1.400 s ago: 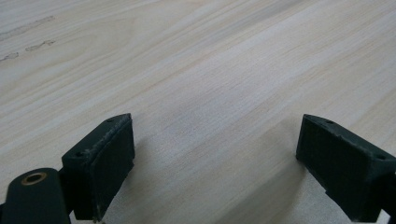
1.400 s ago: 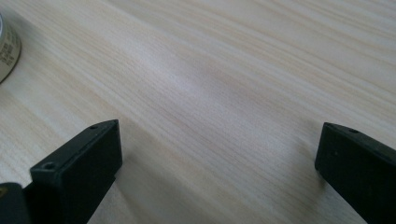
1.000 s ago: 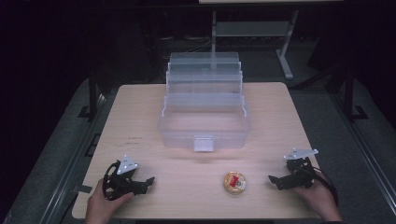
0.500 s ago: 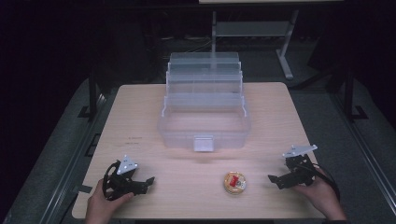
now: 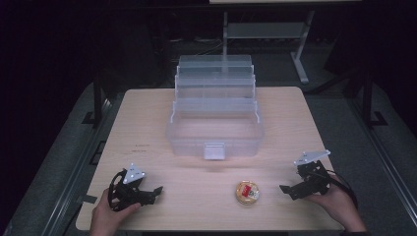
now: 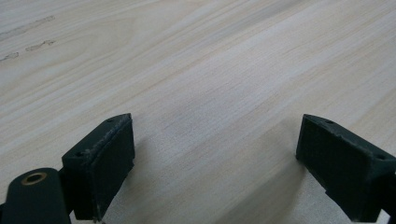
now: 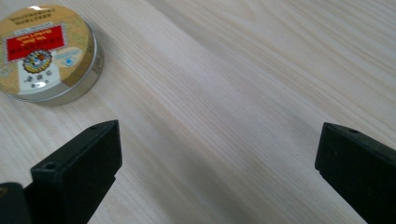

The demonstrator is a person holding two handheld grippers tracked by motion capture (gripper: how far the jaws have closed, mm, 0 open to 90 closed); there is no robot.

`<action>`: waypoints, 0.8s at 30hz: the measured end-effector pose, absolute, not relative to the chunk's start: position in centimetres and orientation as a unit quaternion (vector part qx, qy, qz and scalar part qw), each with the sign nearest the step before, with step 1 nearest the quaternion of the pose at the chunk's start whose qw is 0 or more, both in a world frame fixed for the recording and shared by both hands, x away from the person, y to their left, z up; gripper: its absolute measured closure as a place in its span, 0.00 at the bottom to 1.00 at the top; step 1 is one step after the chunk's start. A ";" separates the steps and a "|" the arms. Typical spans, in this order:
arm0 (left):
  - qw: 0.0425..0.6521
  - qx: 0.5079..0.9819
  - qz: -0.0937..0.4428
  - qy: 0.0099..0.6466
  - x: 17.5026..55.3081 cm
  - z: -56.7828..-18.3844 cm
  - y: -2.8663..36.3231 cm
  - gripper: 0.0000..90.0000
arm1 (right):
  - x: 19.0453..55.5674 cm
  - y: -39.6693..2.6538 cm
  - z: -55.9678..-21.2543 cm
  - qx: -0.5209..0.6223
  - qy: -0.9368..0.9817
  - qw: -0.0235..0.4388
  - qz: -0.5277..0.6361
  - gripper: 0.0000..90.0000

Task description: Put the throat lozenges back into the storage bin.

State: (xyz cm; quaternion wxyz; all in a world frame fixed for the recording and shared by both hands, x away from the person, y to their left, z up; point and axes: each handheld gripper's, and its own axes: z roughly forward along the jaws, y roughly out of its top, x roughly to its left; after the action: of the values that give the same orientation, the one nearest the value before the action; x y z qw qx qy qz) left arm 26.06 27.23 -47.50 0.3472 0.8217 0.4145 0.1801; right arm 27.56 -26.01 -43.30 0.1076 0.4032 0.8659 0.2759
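Tin [image 5: 247, 192], round and flat with a gold and red lid, lies on the table [image 5: 147, 123] near the front edge, with no long axis to line up on. From the right gripper [image 5: 290, 189], jaws spread wide and empty, it sits at about nine o'clock, the nearer reach. The left gripper [image 5: 155, 191], also spread and empty, is farther off. Beyond, at twelve o'clock, stands the clear tiered box [image 5: 215, 130]
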 end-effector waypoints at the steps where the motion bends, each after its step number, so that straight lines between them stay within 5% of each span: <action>1: 0.347 0.822 0.180 0.414 26.1 -47.5 27.2 0.12 | 27.6 -25.9 -43.2 0.401 0.867 0.107 0.275 0.00; 24: 0.348 0.821 0.180 0.416 26.0 -47.5 27.2 0.12 | 27.7 -23.9 -42.4 0.370 0.882 0.094 0.275 0.00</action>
State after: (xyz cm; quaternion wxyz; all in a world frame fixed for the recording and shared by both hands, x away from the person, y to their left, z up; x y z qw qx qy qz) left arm 26.05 27.21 -47.51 0.3484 0.8206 0.4157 0.1800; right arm 27.69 -23.94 -42.40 0.0939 0.3701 0.8824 0.2750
